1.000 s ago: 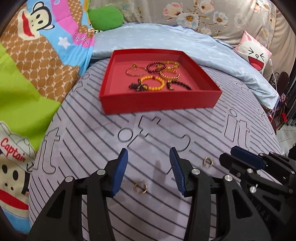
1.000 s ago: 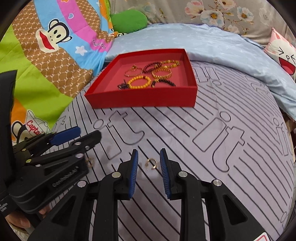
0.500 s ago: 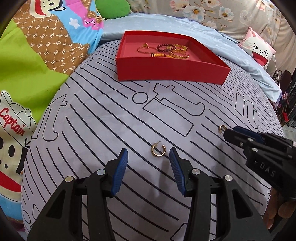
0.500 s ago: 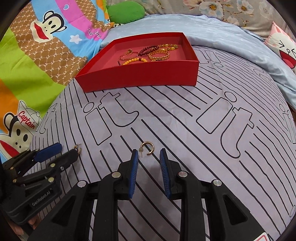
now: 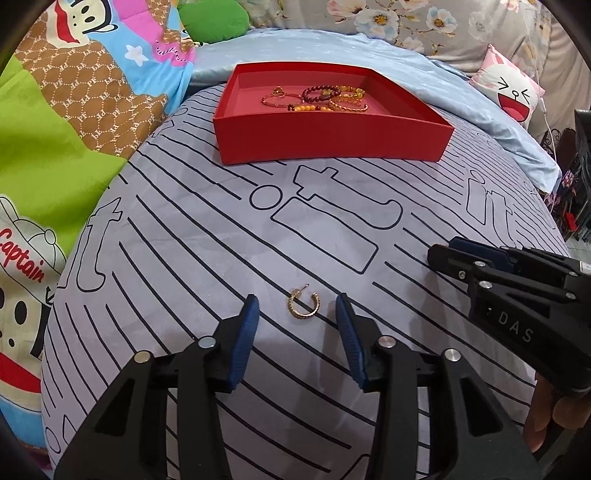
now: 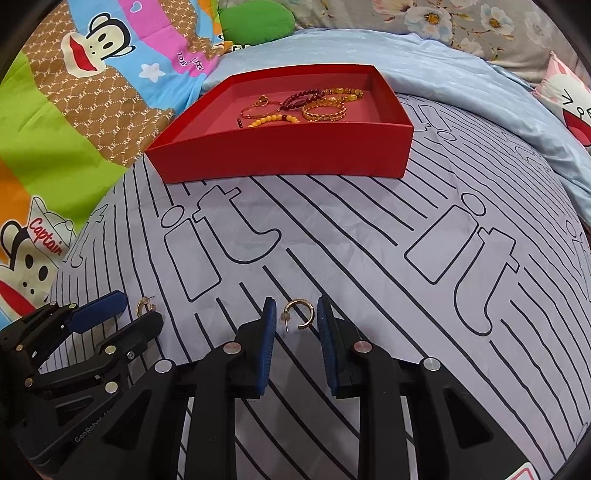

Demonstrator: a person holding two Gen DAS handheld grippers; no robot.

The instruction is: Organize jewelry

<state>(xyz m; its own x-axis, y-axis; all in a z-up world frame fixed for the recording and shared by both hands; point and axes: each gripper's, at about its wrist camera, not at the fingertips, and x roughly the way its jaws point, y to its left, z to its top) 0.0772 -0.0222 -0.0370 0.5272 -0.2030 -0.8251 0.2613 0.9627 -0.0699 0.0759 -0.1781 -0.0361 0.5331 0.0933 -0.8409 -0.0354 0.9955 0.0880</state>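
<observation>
Nearest in the left wrist view, the left tongs (image 5: 297,314) stand partly spread and are closing, their blue pads either side of a small gold hoop earring (image 5: 303,305) that lies flat on the bed's striped grey sheet (image 5: 207,236); neither pad touches the hoop, so nothing is pinched. In the right wrist view the right tongs (image 6: 295,314) are narrower and also closing, with a second gold hoop earring (image 6: 300,313) lying on the sheet between the pad tips; the gaps are slim, and the right-hand pad seems just clear of the hoop, though at this angle contact cannot be ruled out. Each pair of tongs shows at the edge of the other's view, the right ones at the right of the left view, with fingers (image 5: 554,417) of the person's hand under them.

Farther up the sheet sits a red tray (image 6: 288,155), well apart from both earrings; inside it lie a gold bangle (image 6: 325,110), a dark red bead bracelet (image 6: 303,99), a yellow bead bracelet (image 6: 273,119) and a thin gold ring-shaped piece (image 6: 258,107), bunched together near the tray's middle. Beyond it lie a pale blue quilt (image 6: 424,59), a cartoon monkey blanket (image 6: 74,92) at left and a green cushion (image 6: 258,22).
</observation>
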